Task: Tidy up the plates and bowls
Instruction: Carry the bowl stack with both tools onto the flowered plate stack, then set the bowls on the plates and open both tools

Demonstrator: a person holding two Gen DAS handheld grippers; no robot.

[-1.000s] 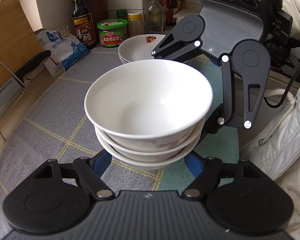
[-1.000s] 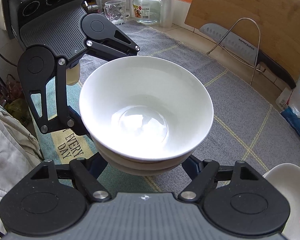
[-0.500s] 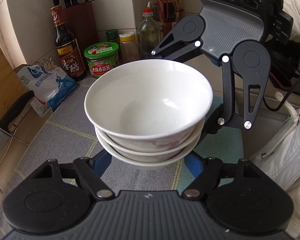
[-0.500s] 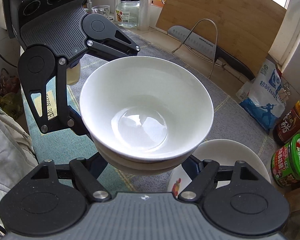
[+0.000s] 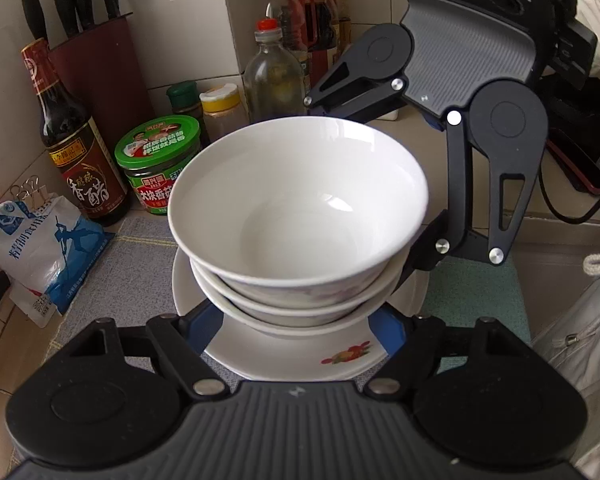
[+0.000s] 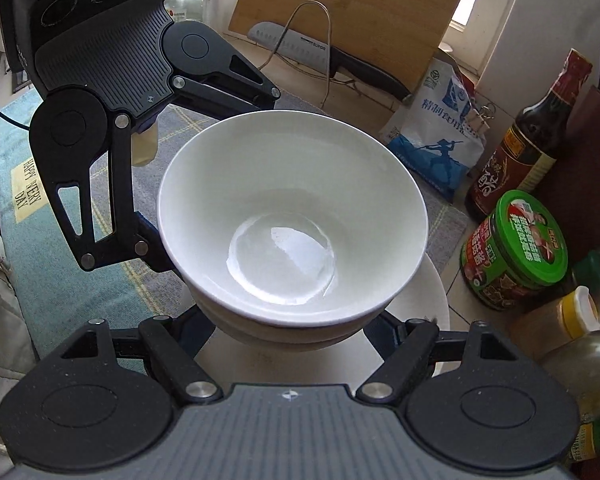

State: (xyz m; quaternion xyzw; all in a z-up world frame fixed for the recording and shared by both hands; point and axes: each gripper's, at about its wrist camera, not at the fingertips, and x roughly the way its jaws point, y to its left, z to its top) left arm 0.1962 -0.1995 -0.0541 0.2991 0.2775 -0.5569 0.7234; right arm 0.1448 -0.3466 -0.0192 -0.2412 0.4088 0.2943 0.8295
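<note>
A stack of three white bowls [image 5: 300, 208] hangs just above a pile of white plates [image 5: 300, 356] with a flower print. My left gripper [image 5: 296, 320] is shut on the stack's lower bowls from the near side, its blue fingers [image 5: 204, 328] pressed under the rims. From the opposite side my right gripper [image 6: 290, 328] is shut on the same bowl stack [image 6: 292, 216]. In the right wrist view the plates [image 6: 428, 304] show beneath and to the right of the bowls. The fingertips of both grippers are hidden under the bowls.
A vinegar bottle [image 5: 76, 152], a green-lidded jar [image 5: 160, 164], spice jars, an oil bottle [image 5: 276, 68] and a knife block [image 5: 96, 60] stand close behind the plates. A salt bag [image 5: 32, 236] lies to the left. A cutting board [image 6: 352, 20] and a knife [image 6: 320, 52] lean farther off.
Both grippers carried the bowl stack across the mat toward the bottles and jars. The plates, earlier off to the side, now lie directly beneath the bowls.
</note>
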